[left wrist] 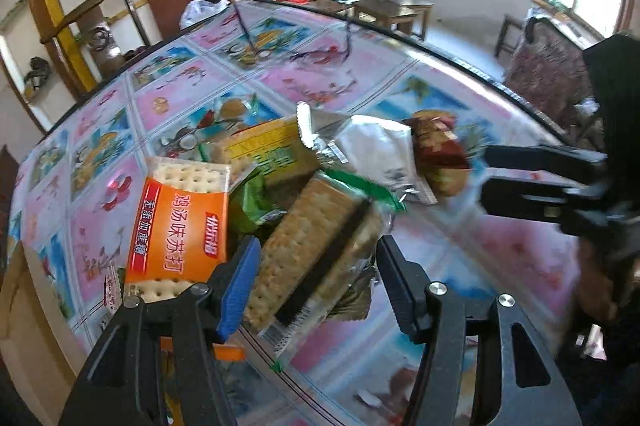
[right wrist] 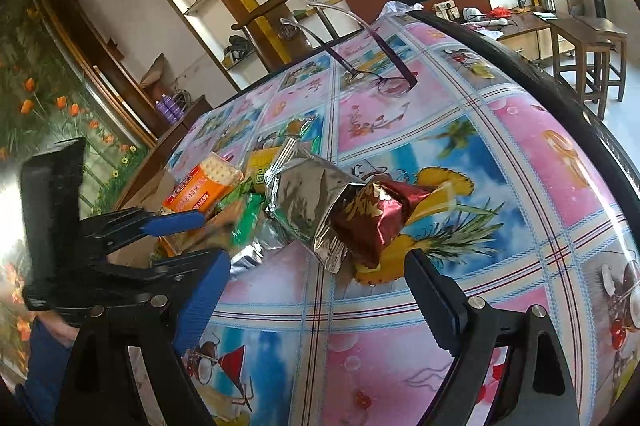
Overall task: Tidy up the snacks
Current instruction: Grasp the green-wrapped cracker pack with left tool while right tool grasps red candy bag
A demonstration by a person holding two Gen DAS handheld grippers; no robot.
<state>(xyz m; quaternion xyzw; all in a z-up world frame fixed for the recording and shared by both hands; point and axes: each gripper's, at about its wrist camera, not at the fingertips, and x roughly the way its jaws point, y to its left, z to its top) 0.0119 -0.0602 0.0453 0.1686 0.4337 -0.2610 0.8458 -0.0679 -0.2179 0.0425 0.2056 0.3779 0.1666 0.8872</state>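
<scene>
Table [left wrist: 168, 98] with a glossy pink-and-blue fruit-print cover; a heap of snack packets sits near its middle.

Left wrist view, left to right:
- Orange cracker packet [left wrist: 180, 226], Chinese print, pale crackers showing at both ends. It lies at the left edge of the heap, just beside the blue pad of the left gripper [left wrist: 316, 286].
- Green wrapper [left wrist: 252, 202] wedged between the orange packet and the long one.
- Yellow packet [left wrist: 272, 146] behind them, partly covered.
- Long clear-wrapped cracker packet [left wrist: 316, 238] with green ends, lying aslant. Its near end sits between the left gripper's two fingers, which stand partly spread; the blue pad looks to touch the packet's left edge, the black pad on the right stands clear of it. Not a firm pinch as far as can be seen.
- Silver foil packet [left wrist: 368, 142] with a toothed edge, resting on top of the heap.
- Dark red packet [left wrist: 440, 154] at the right end of the heap.
- Right gripper [left wrist: 486, 174] enters from the right edge, blurred, its tips near the red packet.

Right wrist view:
- Left gripper [right wrist: 200, 238] at the left, over the heap.
- Silver packet [right wrist: 308, 202] and red packet [right wrist: 372, 218] lie ahead of the right gripper [right wrist: 316, 286], whose fingers are spread wide with only tablecloth between them.
</scene>
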